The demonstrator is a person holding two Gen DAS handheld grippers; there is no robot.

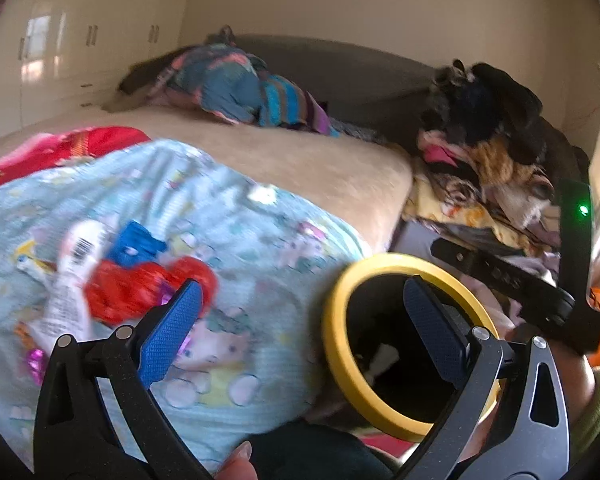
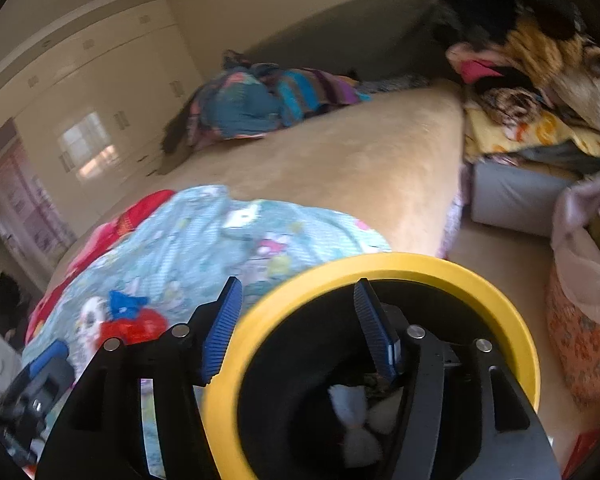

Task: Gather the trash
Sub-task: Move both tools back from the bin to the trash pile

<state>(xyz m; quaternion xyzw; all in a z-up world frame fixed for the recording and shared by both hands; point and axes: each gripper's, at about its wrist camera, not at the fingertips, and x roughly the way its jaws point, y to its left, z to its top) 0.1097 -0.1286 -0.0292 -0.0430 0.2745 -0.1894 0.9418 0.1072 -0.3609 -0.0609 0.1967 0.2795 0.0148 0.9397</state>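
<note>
Looking along my left hand-held gripper (image 1: 302, 302), I see its blue pads spread wide with nothing between them. The left pad hangs over the light blue cartoon blanket (image 1: 204, 216) on the bed (image 1: 332, 168); the right pad sits in front of the dark mouth of the yellow-rimmed bin (image 1: 332, 320), which stands just off the bed's edge. Inside the bin something white shows, too blurred to name. The trash lies on the blanket left of my left pad: a red wrapper (image 1: 132, 292), a blue scrap (image 1: 138, 242) and a white tube with a barcode (image 1: 76, 264), all close together. A small shiny pink piece (image 1: 36, 362) lies lower down by the gripper's arm. My other gripper's black body with a green light (image 1: 576, 248) shows at the right edge.

From my right hand-held gripper (image 2: 298, 302), the jaws stand partly apart and empty. They straddle the yellow rim (image 2: 380, 264) without visibly touching it: the left pad outside over the blanket (image 2: 220, 232), the right pad over the opening. White crumpled pieces (image 2: 354, 412) lie at the bottom. The red wrapper (image 2: 134, 328) and blue scrap (image 2: 126, 302) rest on the blanket at left.
</note>
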